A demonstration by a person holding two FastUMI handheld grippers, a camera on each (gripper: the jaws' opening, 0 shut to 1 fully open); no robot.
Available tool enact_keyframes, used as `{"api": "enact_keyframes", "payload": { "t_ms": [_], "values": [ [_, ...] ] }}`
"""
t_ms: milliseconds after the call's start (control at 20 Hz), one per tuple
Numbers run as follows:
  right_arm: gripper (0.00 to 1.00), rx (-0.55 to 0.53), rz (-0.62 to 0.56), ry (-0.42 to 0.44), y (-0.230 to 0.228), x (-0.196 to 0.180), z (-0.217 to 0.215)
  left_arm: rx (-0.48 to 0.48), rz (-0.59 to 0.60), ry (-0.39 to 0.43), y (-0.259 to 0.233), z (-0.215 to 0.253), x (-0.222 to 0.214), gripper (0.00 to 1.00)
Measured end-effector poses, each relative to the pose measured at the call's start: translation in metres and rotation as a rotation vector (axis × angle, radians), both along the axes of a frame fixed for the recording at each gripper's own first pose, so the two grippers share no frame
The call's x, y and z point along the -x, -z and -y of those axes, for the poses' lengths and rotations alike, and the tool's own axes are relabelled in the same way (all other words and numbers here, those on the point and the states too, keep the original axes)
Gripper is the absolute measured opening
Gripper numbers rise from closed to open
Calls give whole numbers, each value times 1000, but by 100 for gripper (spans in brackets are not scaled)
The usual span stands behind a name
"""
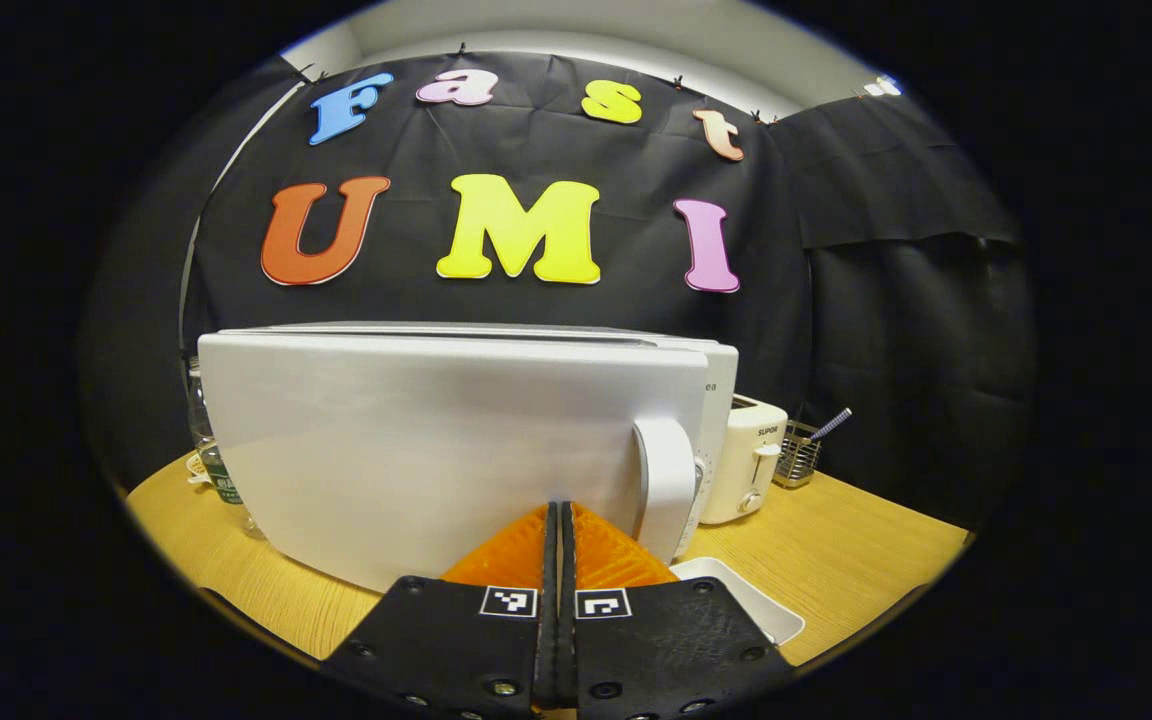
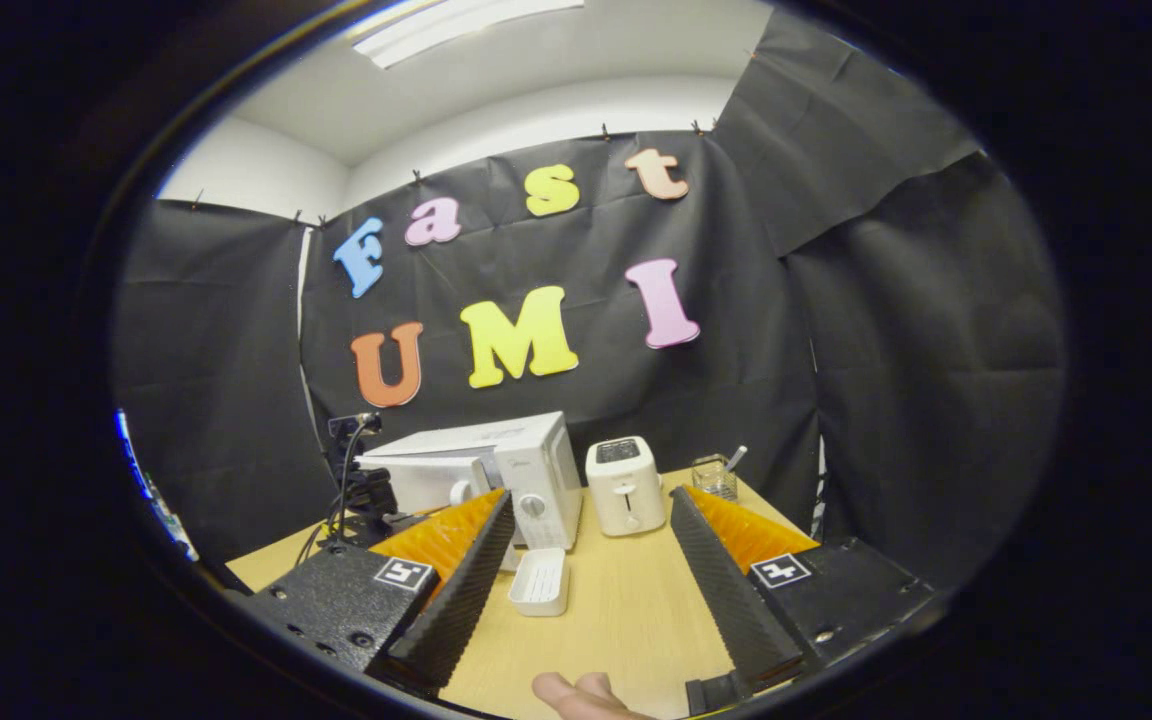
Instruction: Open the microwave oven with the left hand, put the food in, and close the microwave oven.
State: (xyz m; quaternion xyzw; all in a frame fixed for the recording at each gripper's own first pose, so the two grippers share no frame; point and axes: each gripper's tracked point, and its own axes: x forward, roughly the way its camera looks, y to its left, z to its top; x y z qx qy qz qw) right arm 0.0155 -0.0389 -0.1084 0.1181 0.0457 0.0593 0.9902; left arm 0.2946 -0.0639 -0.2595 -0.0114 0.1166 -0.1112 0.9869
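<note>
White microwave oven (image 1: 456,450) door ajar

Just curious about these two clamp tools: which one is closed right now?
The left gripper: its fingers meet in front of the microwave oven door. The right gripper is spread wide above the table.

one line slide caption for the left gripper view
Closed left gripper facing the white microwave door near its handle, toaster alongside.
</note>
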Motion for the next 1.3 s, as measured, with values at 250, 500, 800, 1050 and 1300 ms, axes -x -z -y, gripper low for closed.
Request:
{"api": "enact_keyframes", "payload": {
  "t_ms": [250,500,800,1050,1300],
  "values": [
    [100,-2,-10,12,7,-19,19,27,-19,-77,16,-3,-38,0],
    [100,5,1,9,8,-29,28,20,13,-134,13,-3,-47,2],
    [100,14,-38,48,14,-25,36,71,-23,-135,3,-3,-41,1],
    [100,16,-60,50,8,-8,23,64,-28,-149,-31,-20,1,7],
    [100,37,-28,55,-14,18,11,31,13,-160,-84,-35,64,95]
  ]
}}
